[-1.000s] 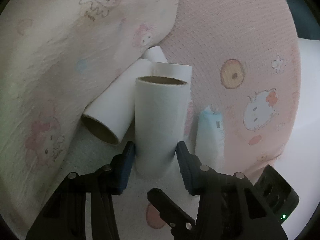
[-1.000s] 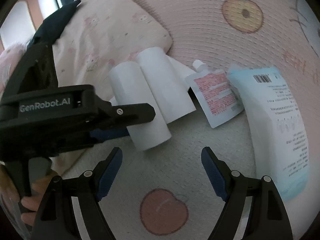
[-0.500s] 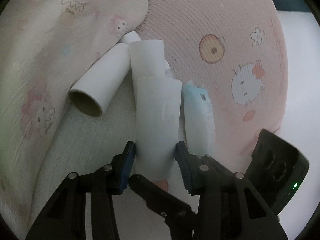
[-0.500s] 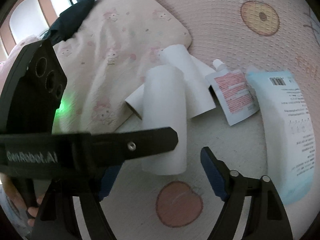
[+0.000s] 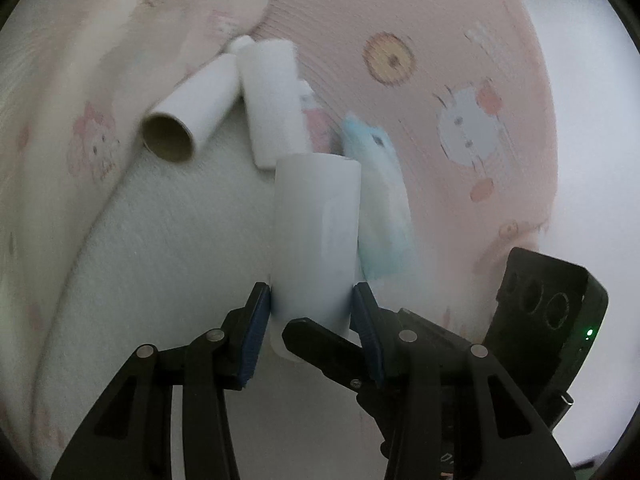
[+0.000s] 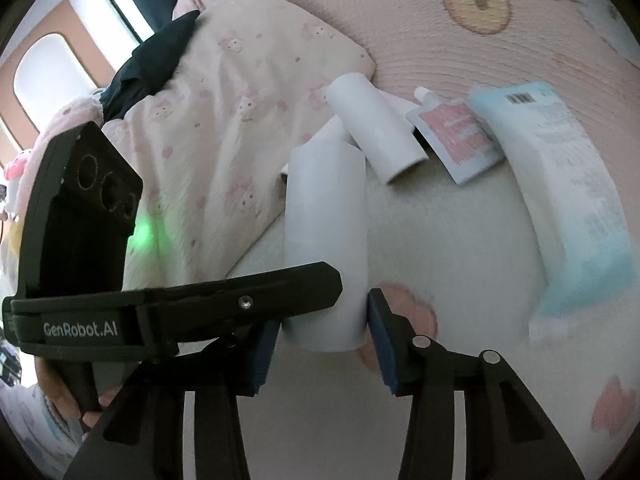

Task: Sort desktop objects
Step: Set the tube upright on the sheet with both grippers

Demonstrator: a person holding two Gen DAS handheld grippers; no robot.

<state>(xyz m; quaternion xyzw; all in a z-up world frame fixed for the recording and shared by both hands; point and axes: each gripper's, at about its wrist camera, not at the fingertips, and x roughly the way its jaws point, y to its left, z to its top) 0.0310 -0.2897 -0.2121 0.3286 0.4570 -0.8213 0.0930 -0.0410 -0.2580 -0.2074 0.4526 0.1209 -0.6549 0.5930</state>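
A white paper roll (image 5: 316, 232) is held clear of the pale mat (image 5: 168, 260), with my left gripper (image 5: 312, 308) shut on its lower end. My right gripper (image 6: 324, 328) is around the same roll (image 6: 326, 232); its jaws are closing and both blue pads touch the roll's sides. One right finger (image 5: 320, 340) crosses in front of the roll in the left wrist view. Two more white rolls (image 5: 188, 120) (image 5: 272, 100) lie on the mat behind. A red-and-white pouch (image 6: 456, 136) and a blue-and-white packet (image 6: 560, 184) lie beside them.
A pink cartoon-print quilt (image 6: 240, 120) bulges left of the rolls, with a dark garment (image 6: 152, 64) behind it. The round pink rug (image 5: 400, 20) with cartoon prints spreads beyond. A person's hand (image 6: 60, 392) grips the left tool's handle.
My left gripper has carried the roll away from the other two. The right gripper came in around the same roll and its jaws went from wide apart to touching its sides.
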